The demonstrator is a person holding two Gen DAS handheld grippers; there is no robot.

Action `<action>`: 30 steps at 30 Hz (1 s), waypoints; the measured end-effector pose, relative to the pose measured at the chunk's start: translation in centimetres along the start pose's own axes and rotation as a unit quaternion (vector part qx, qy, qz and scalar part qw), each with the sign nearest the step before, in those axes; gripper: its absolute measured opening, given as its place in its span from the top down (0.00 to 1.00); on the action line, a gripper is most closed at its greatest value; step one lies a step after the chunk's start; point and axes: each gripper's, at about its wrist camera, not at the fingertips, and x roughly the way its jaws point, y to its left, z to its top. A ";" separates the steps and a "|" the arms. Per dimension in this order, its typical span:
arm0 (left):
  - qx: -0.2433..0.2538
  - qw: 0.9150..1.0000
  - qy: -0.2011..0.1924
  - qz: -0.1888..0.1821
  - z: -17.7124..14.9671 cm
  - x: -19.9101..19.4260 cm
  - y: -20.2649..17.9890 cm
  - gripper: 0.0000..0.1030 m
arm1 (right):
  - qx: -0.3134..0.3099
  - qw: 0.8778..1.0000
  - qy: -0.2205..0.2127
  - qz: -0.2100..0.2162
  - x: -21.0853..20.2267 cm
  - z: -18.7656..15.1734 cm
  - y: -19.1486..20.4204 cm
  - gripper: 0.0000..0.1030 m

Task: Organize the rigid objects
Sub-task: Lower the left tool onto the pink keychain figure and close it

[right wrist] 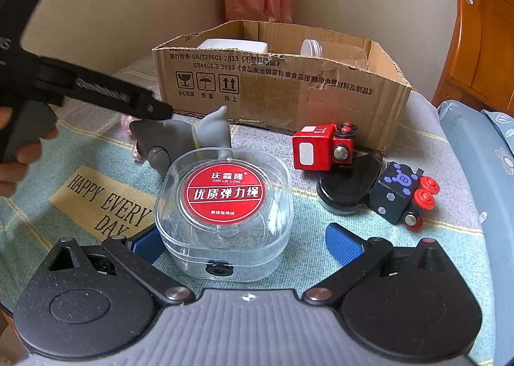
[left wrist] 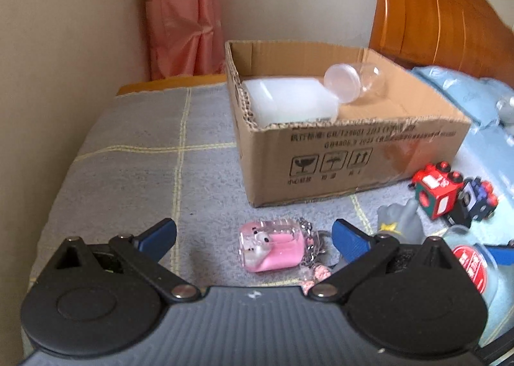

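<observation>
A cardboard box [left wrist: 353,154] stands on the bed and holds a white container [left wrist: 289,102] and a clear jar [left wrist: 353,81]; it also shows in the right wrist view [right wrist: 289,89]. My left gripper [left wrist: 253,234] is open above a pink clear keychain charm [left wrist: 273,248], which lies between its fingers. My right gripper [right wrist: 244,244] is open around a clear plastic case with a red label [right wrist: 225,205], not closed on it. A grey figurine [right wrist: 208,134], a red toy block [right wrist: 321,149] and a black toy block [right wrist: 401,192] lie nearby.
The bed has a grey checked blanket [left wrist: 135,154]. A black round lid [right wrist: 347,186] lies between the toy blocks. A wooden headboard [left wrist: 433,12] and blue pillow [right wrist: 482,157] are at right, a wall and pink curtain [left wrist: 183,12] behind. The left gripper's body [right wrist: 80,86] reaches in from the left.
</observation>
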 end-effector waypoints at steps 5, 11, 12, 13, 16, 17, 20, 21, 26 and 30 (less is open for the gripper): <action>0.014 0.999 0.005 0.031 -0.8 -0.1 1.2 0.01 | -0.001 1.000 -0.001 0.000 0.0 0.0 0.0 0.00; 0.024 0.998 0.011 0.052 -1.4 0.3 2.0 0.03 | 0.000 1.000 -0.001 0.000 -0.1 0.0 0.0 0.00; 0.019 0.999 0.010 0.050 -1.5 0.3 2.0 0.05 | 0.000 1.000 -0.001 0.000 0.0 0.0 0.0 0.00; 0.012 0.999 0.010 0.050 -1.5 0.4 1.9 0.05 | 0.000 1.000 -0.001 0.000 -0.1 0.0 0.0 0.00; -0.006 0.999 0.013 0.041 -1.8 0.3 1.6 0.20 | 0.000 1.000 -0.001 0.000 -0.1 0.0 0.0 0.00; -0.014 0.999 0.012 0.038 -1.8 0.1 1.5 0.24 | 0.000 1.000 -0.001 0.000 -0.1 0.0 0.0 0.00; -0.025 0.998 0.016 0.050 -1.9 -0.2 0.9 0.26 | -0.001 1.000 -0.001 0.000 -0.1 0.0 0.0 0.00; -0.027 0.998 0.016 0.050 -1.9 -0.3 0.8 0.30 | -0.001 1.000 -0.002 0.001 0.0 0.0 0.0 0.00; -0.021 0.999 0.017 0.047 -2.2 -1.0 1.0 0.44 | -0.002 1.000 -0.004 0.001 -0.1 0.0 0.0 0.00; -0.023 0.998 0.021 0.053 -2.5 -1.5 1.7 0.45 | -0.002 1.000 -0.005 0.002 -0.1 0.0 -0.1 0.00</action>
